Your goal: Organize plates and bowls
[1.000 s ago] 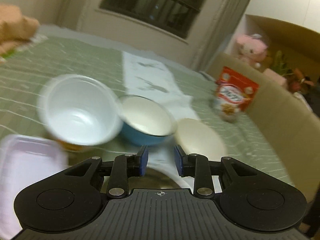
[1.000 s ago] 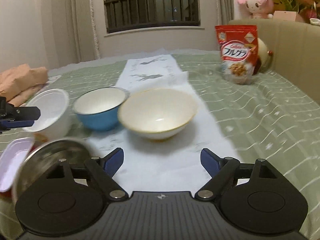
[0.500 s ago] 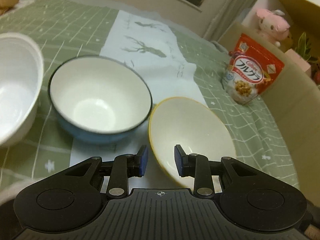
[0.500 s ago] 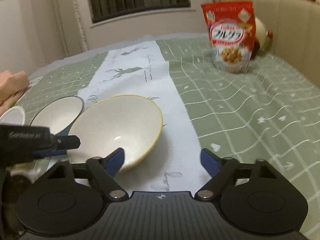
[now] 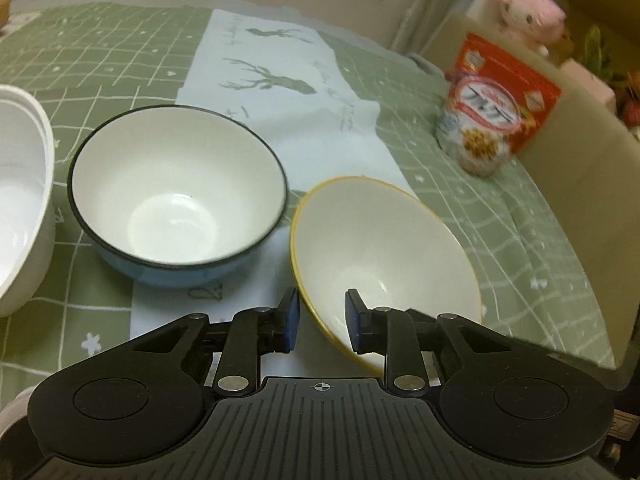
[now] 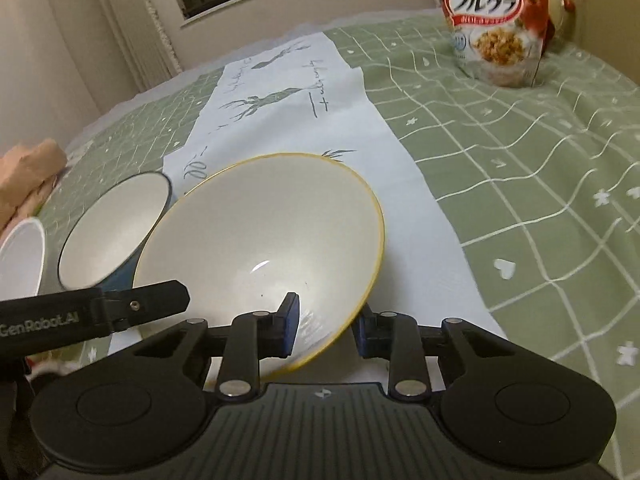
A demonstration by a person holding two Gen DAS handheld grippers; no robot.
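now both claws on yellow-rimmed bowl

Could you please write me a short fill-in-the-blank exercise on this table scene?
1. The right gripper is shut on a tilted bowl whose rim is ___.
2. The dark-rimmed bowl is ___ on the outside.
3. The cloth under the cereal bag is ___.
Missing words: yellow; blue; green.
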